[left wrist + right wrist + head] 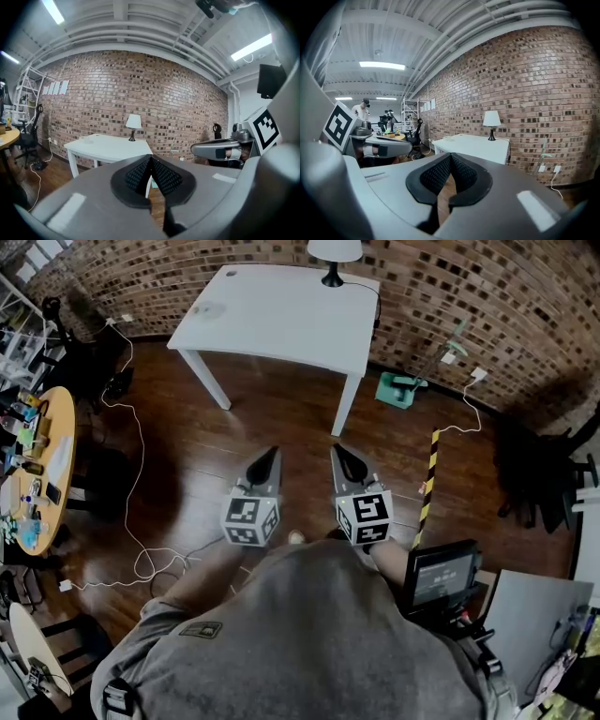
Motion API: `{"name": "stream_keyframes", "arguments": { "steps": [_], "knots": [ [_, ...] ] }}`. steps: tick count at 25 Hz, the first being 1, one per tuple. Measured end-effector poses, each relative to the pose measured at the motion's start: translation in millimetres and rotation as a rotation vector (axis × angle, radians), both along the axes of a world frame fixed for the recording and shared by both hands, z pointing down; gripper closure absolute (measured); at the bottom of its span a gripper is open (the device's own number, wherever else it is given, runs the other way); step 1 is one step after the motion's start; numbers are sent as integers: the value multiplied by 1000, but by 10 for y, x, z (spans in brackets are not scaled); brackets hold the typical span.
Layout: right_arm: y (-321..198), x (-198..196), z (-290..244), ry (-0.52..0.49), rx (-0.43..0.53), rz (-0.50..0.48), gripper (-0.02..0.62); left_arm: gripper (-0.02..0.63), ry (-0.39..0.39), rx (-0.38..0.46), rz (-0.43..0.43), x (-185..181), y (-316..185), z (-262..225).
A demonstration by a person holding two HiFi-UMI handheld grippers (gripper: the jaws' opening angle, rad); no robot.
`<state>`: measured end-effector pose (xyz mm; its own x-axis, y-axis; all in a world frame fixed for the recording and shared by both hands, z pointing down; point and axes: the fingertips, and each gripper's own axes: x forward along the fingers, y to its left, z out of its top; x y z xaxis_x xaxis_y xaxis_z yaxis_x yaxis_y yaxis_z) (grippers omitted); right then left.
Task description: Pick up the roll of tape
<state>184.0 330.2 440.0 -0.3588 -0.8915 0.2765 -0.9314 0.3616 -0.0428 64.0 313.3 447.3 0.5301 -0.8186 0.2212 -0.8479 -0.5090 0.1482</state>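
At the far left, a round wooden table [62,418] crowded with small items, and a thin white cable [139,521] looping over the dark wooden floor [281,418]; no part in the task, as far as can be judged. Further right and well ahead, a white rectangular table on straight legs [300,343], almost bare. Near its far left corner, lying flat, a pale, faint ring, probably the roll of tape [208,308], but too small and washed out to say for sure. Seen also in the left gripper view as a low pale shape [87,138] on the same top. At the far edge of that table, a lamp with black foot and white shade [334,259].

Nearer, the grey left gripper with marker cube [271,456], tips pressed together, nothing between them. Just beside it, the grey right gripper with marker cube [340,452], likewise closed and empty. Both held close to the body, side by side, aimed forward and slightly down toward the white table: likely a carrying posture for the approach, with the ring well apart from both. Before any grasp, need to come closer and to open one pair of tips.

At right, a small green object [401,388] by the brick wall [487,315], a yellow-and-black striped pole [428,486], and a black screen device [441,576] at the person's side.
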Motion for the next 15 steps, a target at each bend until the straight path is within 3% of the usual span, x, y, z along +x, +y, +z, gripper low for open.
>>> {"name": "stream_keyframes", "arguments": {
  "steps": [7,15],
  "knots": [
    [-43,-142,78,6,-18,-7,581,604,7,-20,-6,-132,-54,83],
    [-516,-133,85,-6,-10,-45,581,604,-10,-13,-45,-150,-479,73]
  ]
}}
